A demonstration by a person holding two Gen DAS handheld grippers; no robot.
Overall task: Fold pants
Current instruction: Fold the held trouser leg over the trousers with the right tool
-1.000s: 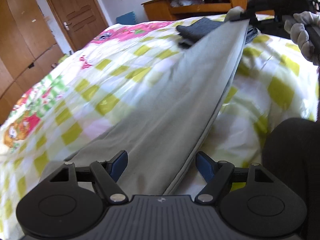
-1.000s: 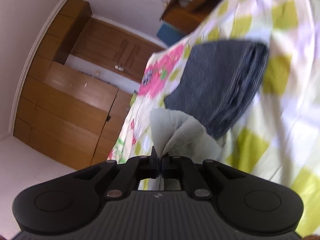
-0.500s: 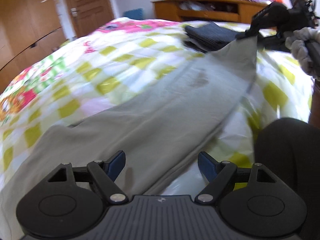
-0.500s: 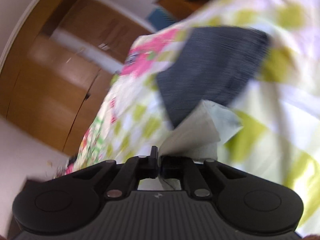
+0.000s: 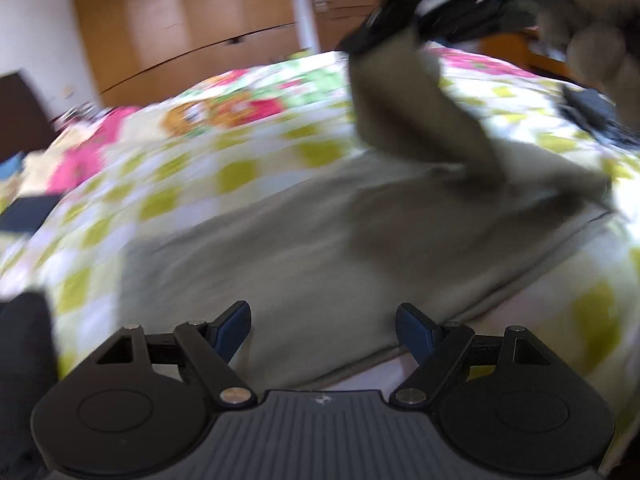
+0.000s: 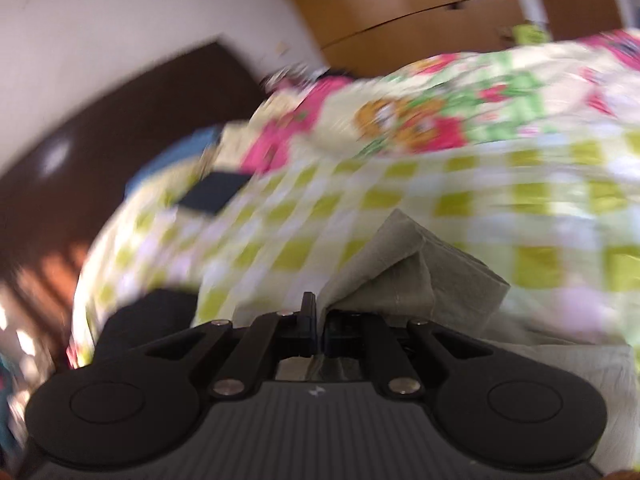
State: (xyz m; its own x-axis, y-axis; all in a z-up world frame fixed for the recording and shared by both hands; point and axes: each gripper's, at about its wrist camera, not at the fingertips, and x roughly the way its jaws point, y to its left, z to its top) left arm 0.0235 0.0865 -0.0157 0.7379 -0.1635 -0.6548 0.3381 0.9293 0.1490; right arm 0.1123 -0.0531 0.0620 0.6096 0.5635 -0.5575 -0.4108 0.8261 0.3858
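Both wrist cameras sit low and close over the bed [image 5: 248, 168], facing the wooden wardrobe [image 6: 420, 4] they share.

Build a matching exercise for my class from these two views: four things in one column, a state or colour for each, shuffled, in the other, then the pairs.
Column A
1. left hand-held gripper
2. right hand-held gripper
3. pants
4. bedspread

Column B
a. grey-green, one end lifted off the bed
b. open, holding nothing
c. checked yellow-green and white
d. shut on cloth

Pairs: 1-b, 2-d, 3-a, 4-c
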